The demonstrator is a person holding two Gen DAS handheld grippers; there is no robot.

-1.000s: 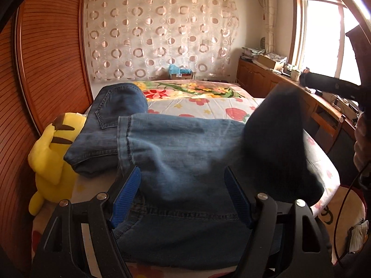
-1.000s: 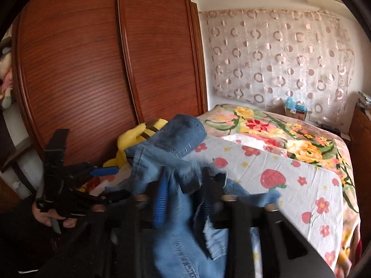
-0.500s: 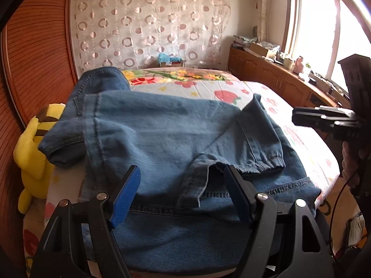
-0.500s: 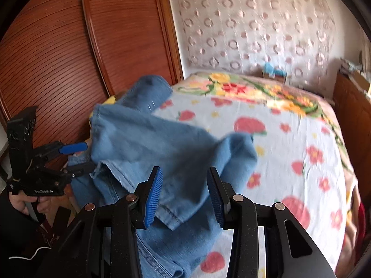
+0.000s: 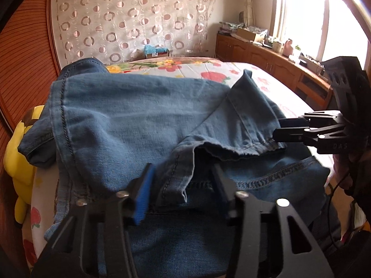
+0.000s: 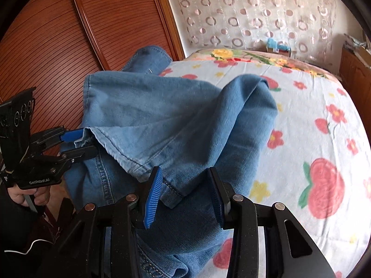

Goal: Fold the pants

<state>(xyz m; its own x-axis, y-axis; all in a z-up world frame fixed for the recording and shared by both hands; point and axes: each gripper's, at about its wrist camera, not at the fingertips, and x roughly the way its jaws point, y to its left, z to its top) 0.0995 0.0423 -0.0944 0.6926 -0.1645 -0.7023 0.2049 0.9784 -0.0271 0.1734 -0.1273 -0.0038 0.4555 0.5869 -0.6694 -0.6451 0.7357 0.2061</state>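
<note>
Lying folded on the floral bed (image 6: 324,120), the jeans (image 5: 139,120) have a hem corner between the closing jaws of the left claw (image 5: 183,192), pads not yet pressing. The right claw (image 6: 185,192) stands released around another hem corner.
</note>
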